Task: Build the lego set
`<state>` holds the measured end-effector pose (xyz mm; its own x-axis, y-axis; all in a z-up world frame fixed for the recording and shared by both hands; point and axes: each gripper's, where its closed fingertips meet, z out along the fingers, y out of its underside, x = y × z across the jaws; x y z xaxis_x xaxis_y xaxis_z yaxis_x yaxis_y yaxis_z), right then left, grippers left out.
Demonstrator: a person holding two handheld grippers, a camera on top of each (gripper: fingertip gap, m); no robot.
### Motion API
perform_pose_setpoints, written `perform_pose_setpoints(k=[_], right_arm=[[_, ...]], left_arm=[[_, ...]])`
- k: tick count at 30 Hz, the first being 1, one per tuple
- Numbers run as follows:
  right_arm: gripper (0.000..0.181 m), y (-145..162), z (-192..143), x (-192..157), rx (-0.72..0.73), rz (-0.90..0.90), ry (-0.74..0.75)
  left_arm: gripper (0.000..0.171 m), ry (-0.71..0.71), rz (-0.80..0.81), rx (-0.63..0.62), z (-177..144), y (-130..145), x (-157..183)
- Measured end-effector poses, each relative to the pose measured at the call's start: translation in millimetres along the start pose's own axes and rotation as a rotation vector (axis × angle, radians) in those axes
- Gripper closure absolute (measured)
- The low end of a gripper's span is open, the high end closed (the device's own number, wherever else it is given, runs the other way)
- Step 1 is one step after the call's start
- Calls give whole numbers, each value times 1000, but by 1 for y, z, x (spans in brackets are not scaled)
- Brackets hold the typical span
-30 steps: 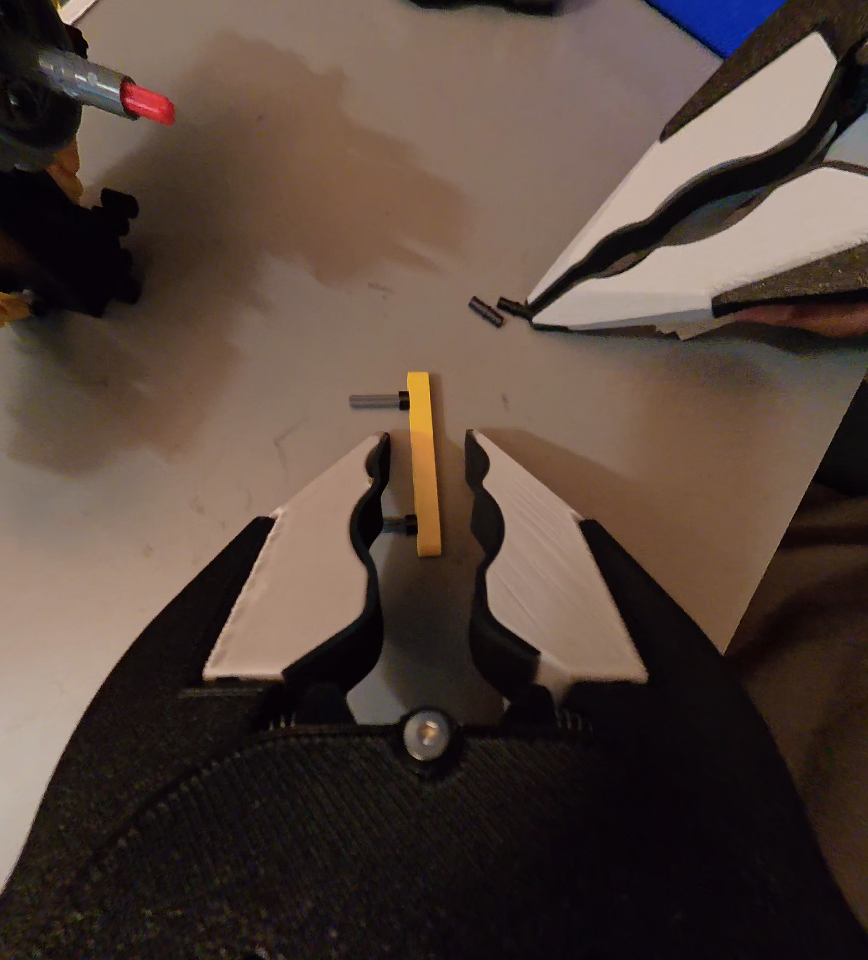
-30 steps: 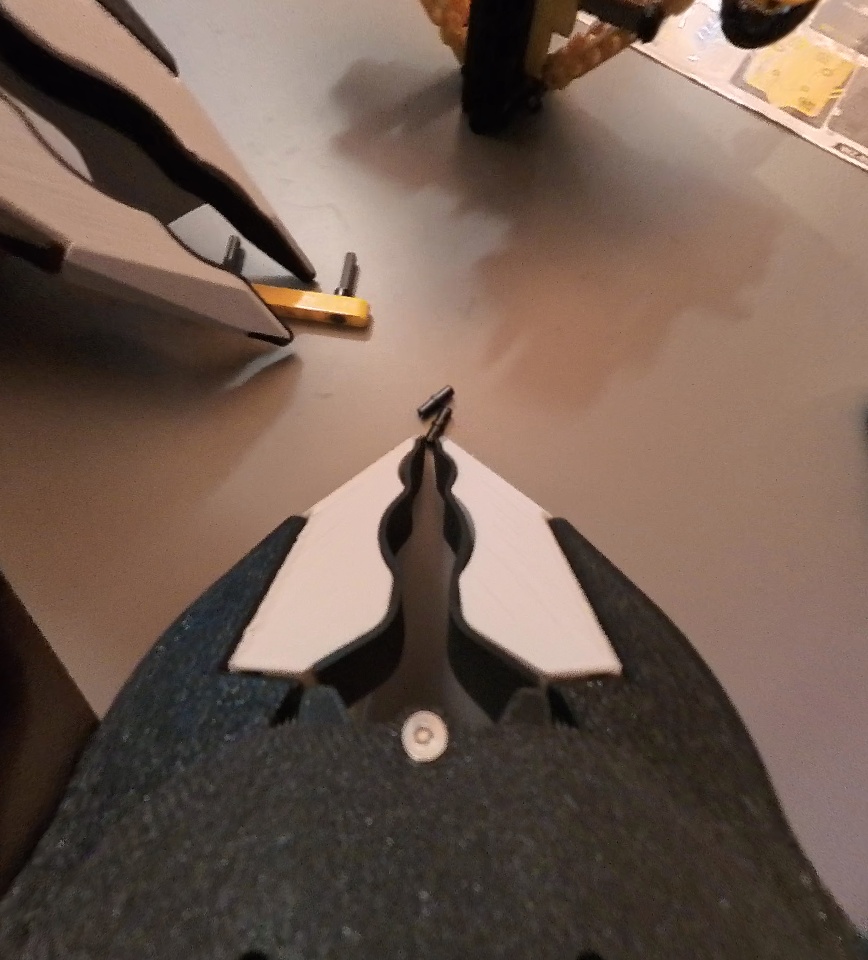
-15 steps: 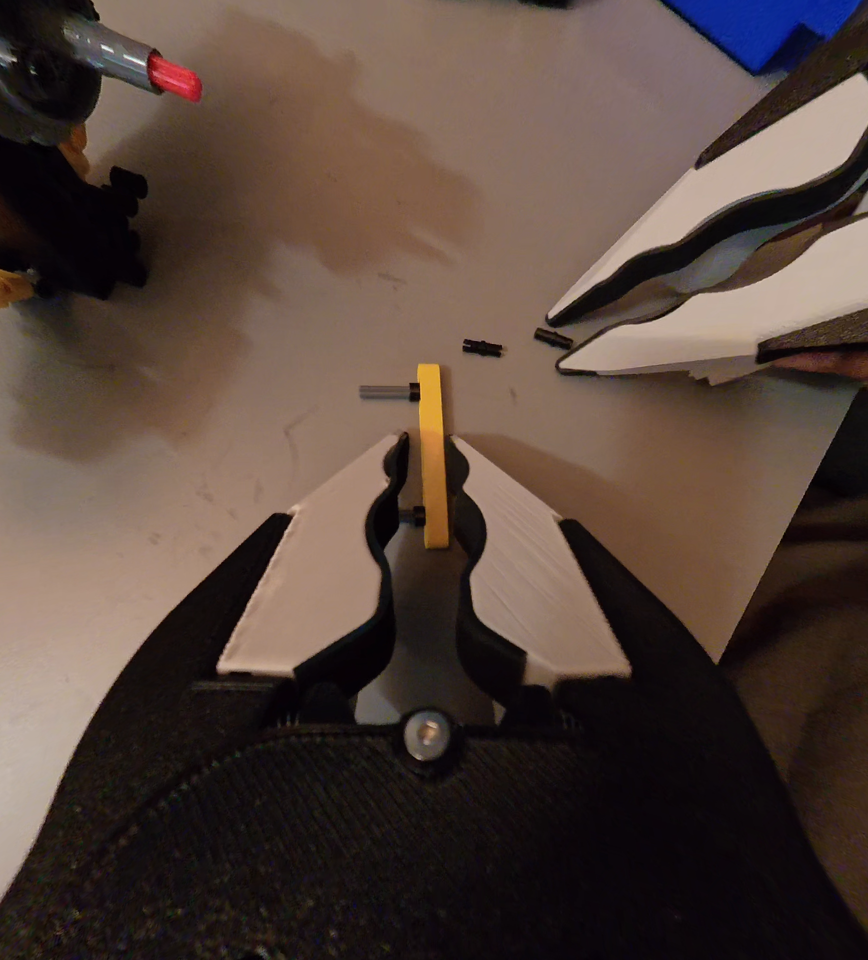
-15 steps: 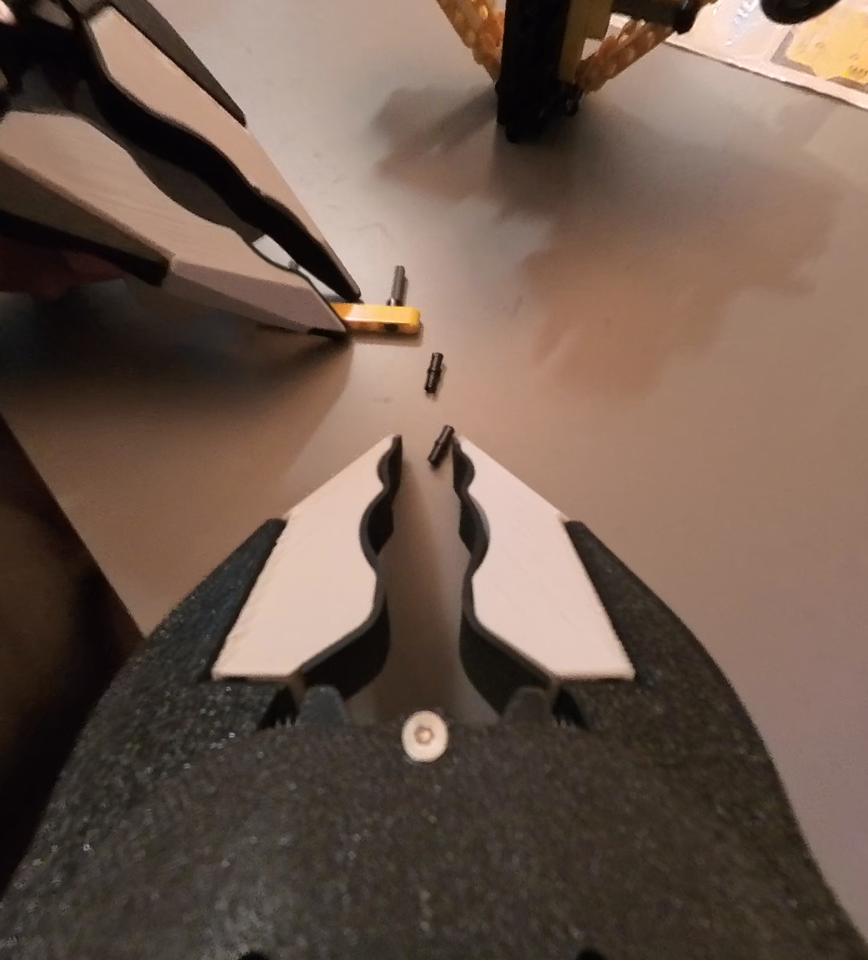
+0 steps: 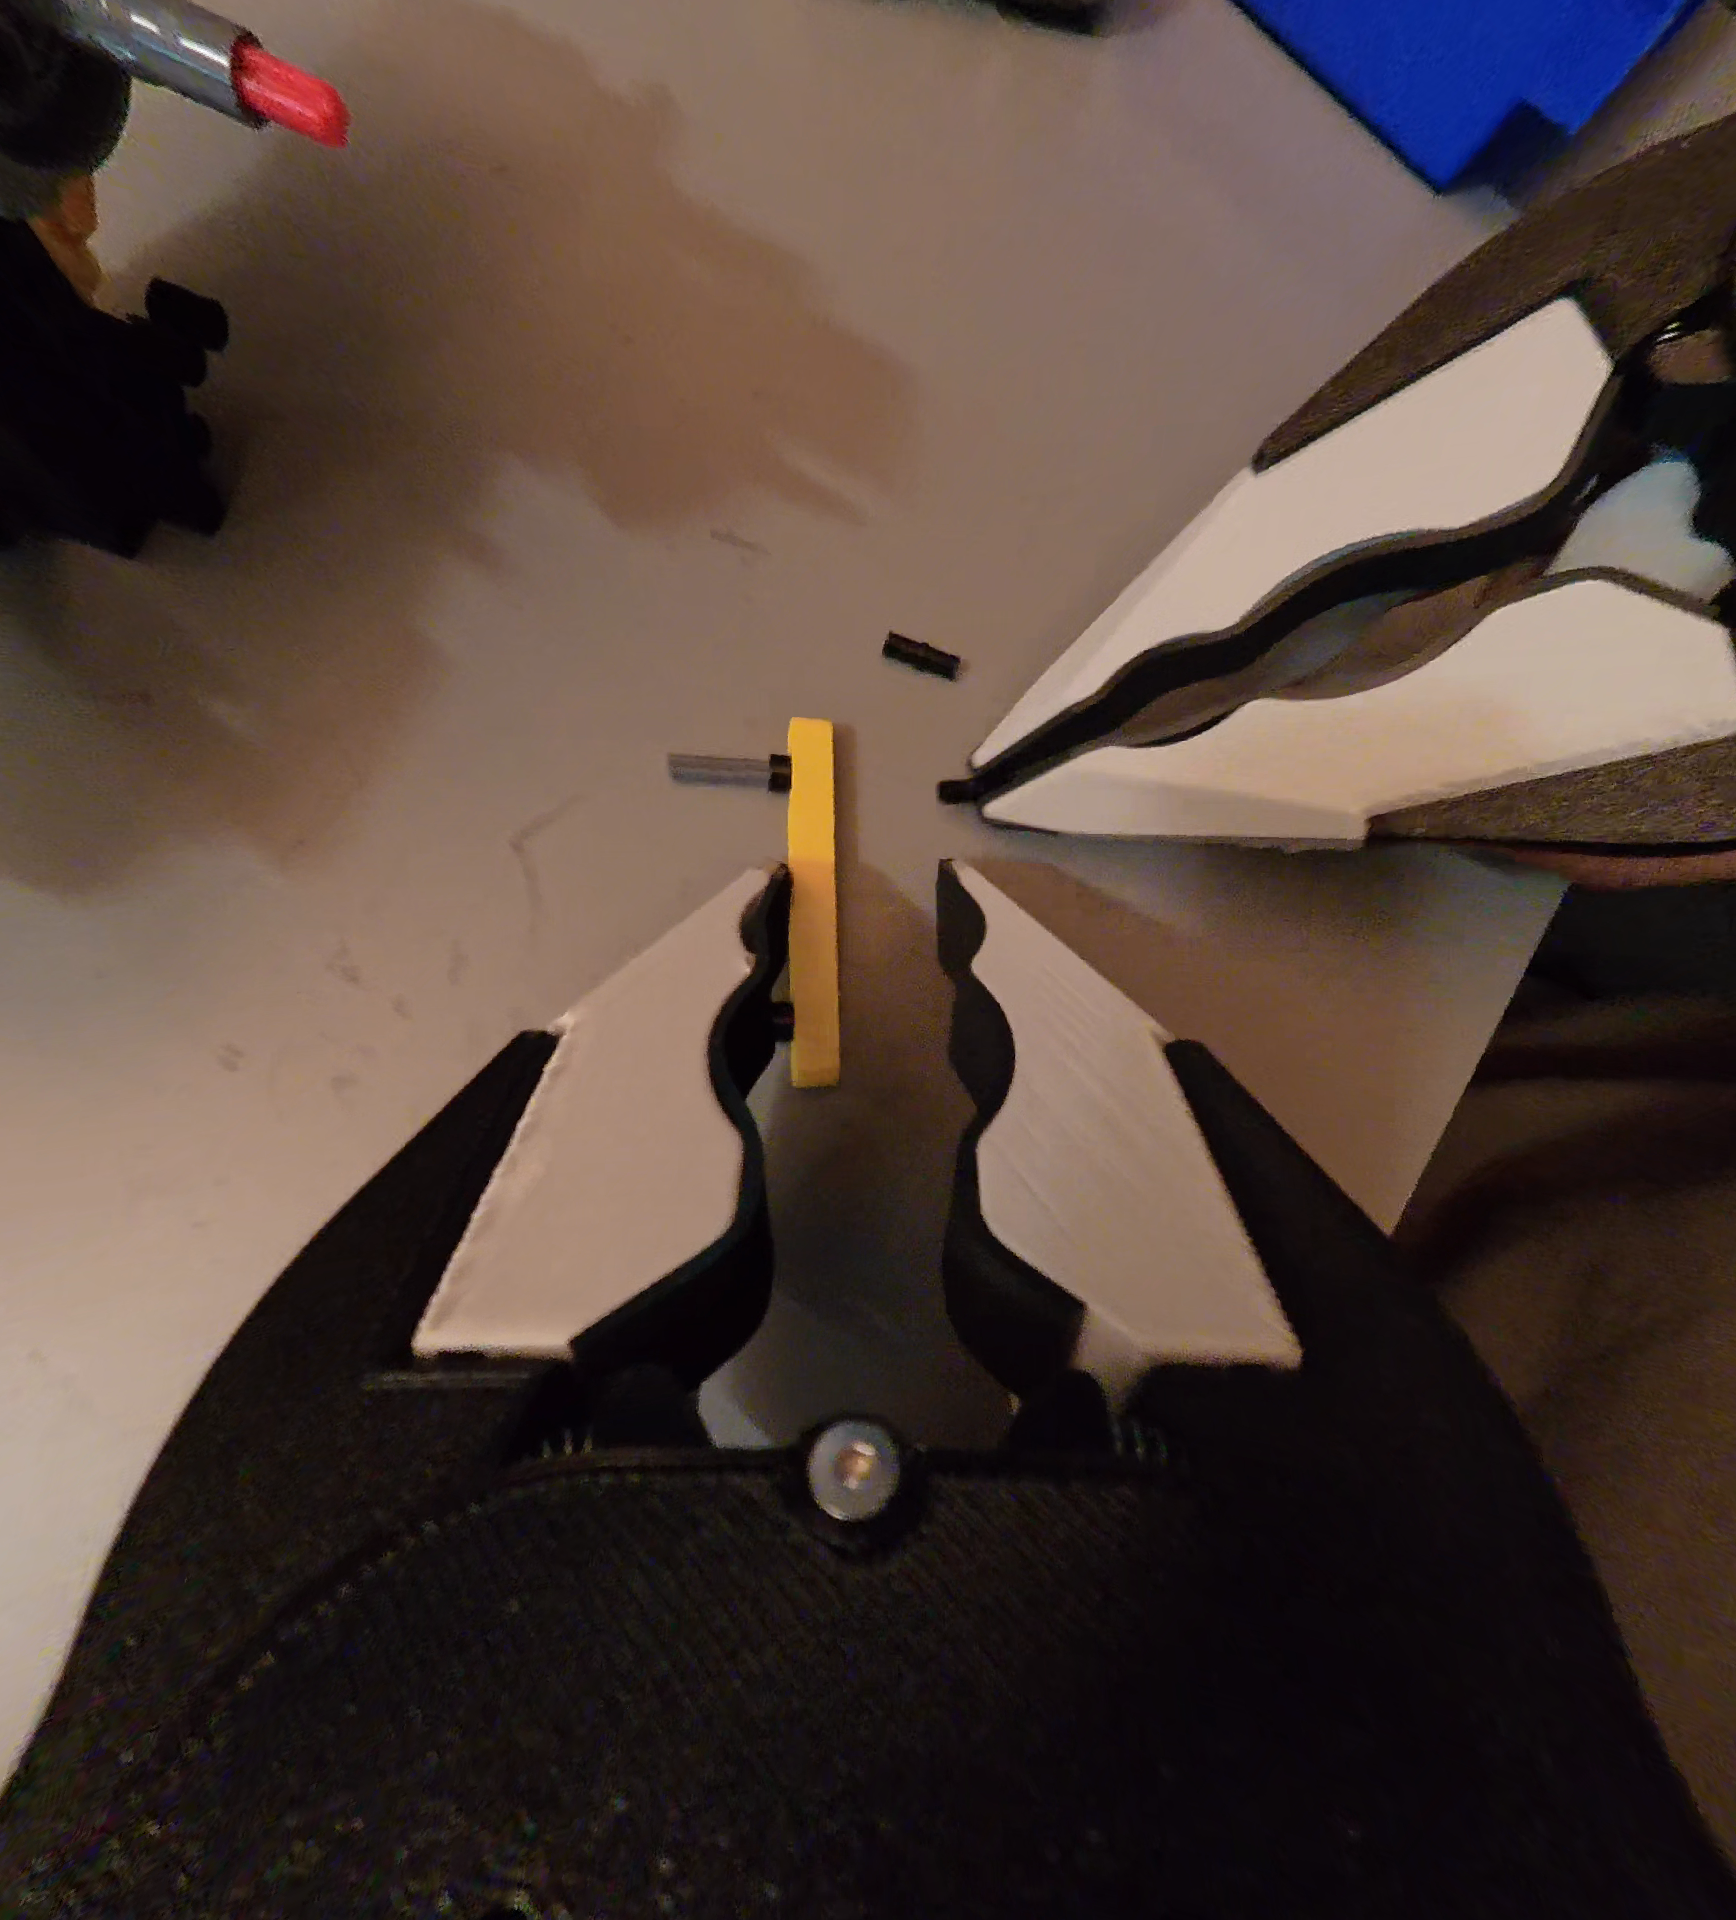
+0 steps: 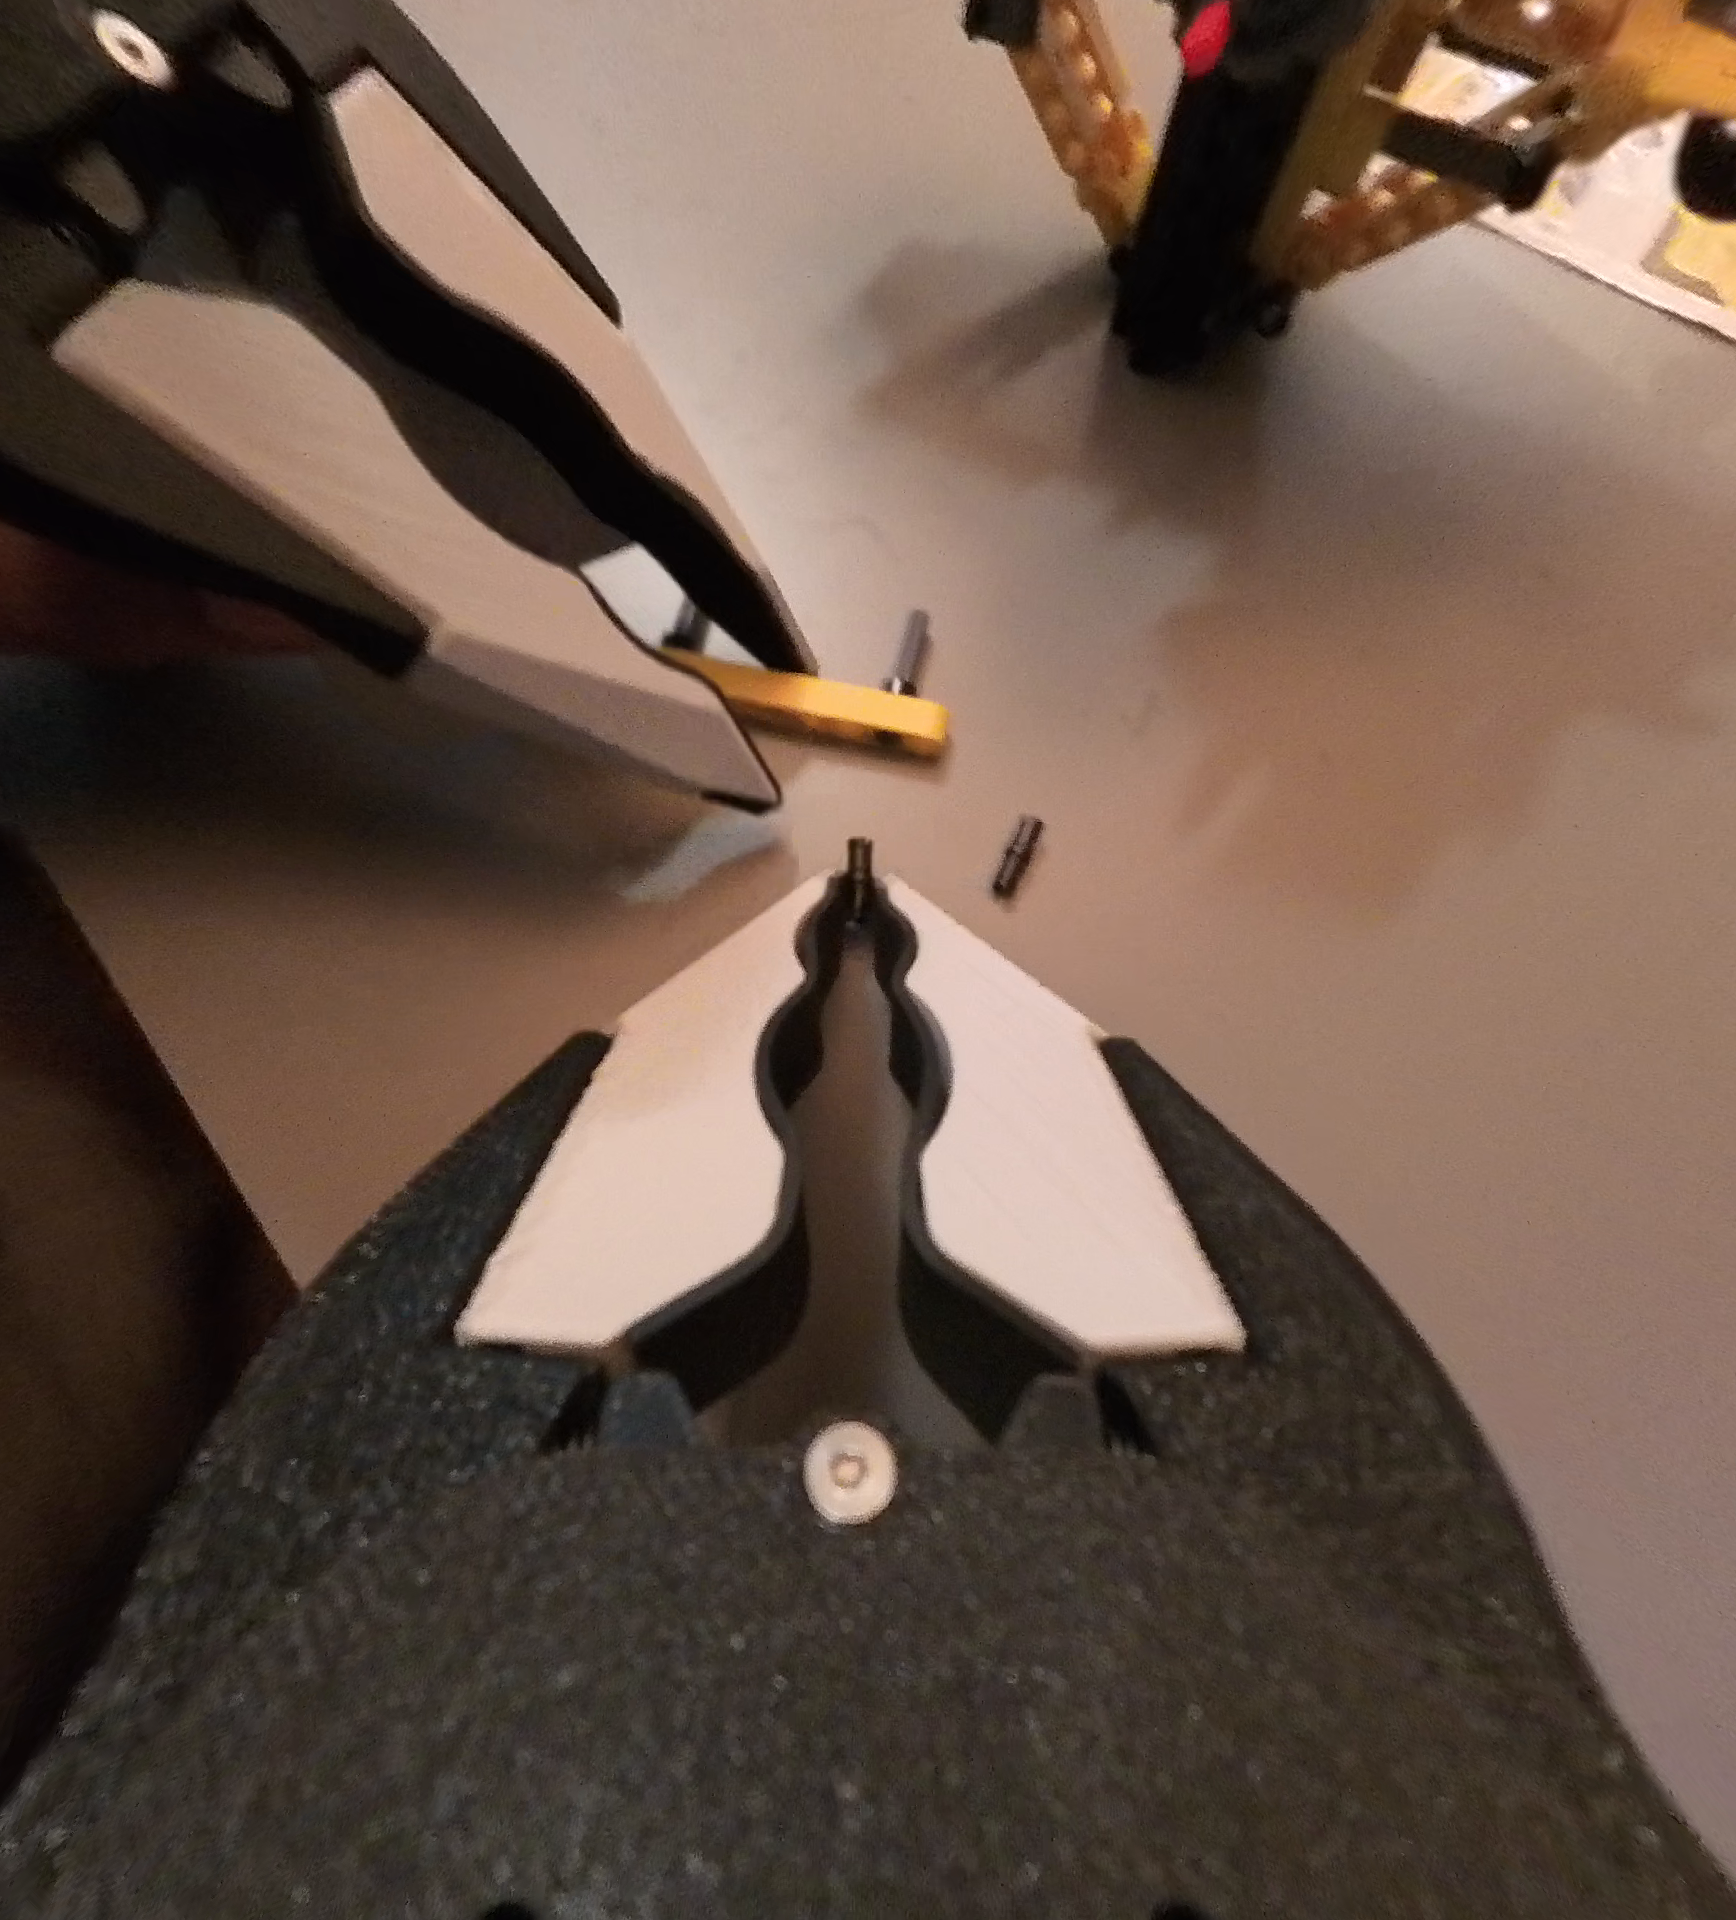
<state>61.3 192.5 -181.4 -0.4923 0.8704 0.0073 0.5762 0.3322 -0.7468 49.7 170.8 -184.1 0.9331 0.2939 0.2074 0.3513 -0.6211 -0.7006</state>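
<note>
A yellow beam (image 5: 810,914) stands on edge on the grey table, with a grey pin (image 5: 713,769) sticking out of its left side. My left gripper (image 5: 859,873) is open around the beam's near half; the beam rests against the left finger, apart from the right one. My right gripper (image 6: 859,888) is shut on a small black pin (image 6: 858,862) that sticks out past its tips, just right of the beam (image 6: 843,707). In the left wrist view, the right gripper (image 5: 968,795) comes in from the right. A second black pin (image 5: 921,655) (image 6: 1017,854) lies loose nearby.
A black and yellow brick model (image 5: 33,416) (image 6: 1207,208) stands at the far left, with a red-tipped grey axle (image 5: 287,88). A blue object (image 5: 1466,73) sits at the back right. A printed sheet (image 6: 1674,229) lies beyond the model. The table edge (image 5: 1466,1039) runs close on the right. Left and right tips are no more than a few centimetres apart. From the left gripper's tips to the red-tipped grey axle (image 5: 287,88) is close to 11 cm.
My left gripper, which had closed on the yellow beam half a second ago, has opened. My right gripper has closed on the black pin and moved toward the beam.
</note>
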Motion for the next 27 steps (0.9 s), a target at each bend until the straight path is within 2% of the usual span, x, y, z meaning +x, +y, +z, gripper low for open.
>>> perform_pose_setpoints(k=[10, 13, 19, 27], right_arm=[[178, -9, 17, -4, -27, 82, -97], [178, -10, 18, -3, -28, 72, -87], [178, -11, 20, -2, -29, 66, -72], [178, -12, 20, -2, -30, 44, -73]], left_arm=[[149, 14, 2, -7, -1, 1, 0], [147, 4, 16, -10, 2, -1, -1], [164, -43, 72, -19, 5, -2, -4], [165, -50, 73, -9, 5, -2, -4]])
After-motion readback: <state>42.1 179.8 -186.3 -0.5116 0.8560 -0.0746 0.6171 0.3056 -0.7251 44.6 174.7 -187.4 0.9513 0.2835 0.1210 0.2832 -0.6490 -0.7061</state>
